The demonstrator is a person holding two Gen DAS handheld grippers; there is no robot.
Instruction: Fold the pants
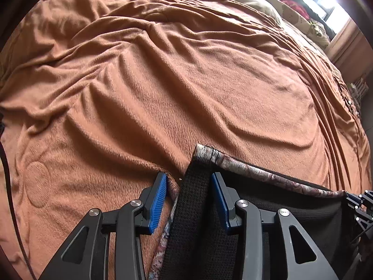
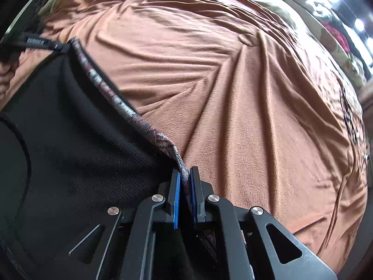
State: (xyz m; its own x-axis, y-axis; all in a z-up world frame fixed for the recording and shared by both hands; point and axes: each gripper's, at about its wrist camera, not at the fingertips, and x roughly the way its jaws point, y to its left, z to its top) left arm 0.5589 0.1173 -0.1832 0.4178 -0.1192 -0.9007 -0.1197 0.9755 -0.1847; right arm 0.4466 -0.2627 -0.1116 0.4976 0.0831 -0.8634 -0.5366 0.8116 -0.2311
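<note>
Right tool (image 2: pixel 185 179) clamped on pants (image 2: pixel 70 163)

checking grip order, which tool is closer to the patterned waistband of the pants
Right. The right tool is shut on the patterned waistband at one end. The left tool straddles the pants' other waistband corner with visible gaps beside its pads, not clamped.
</note>
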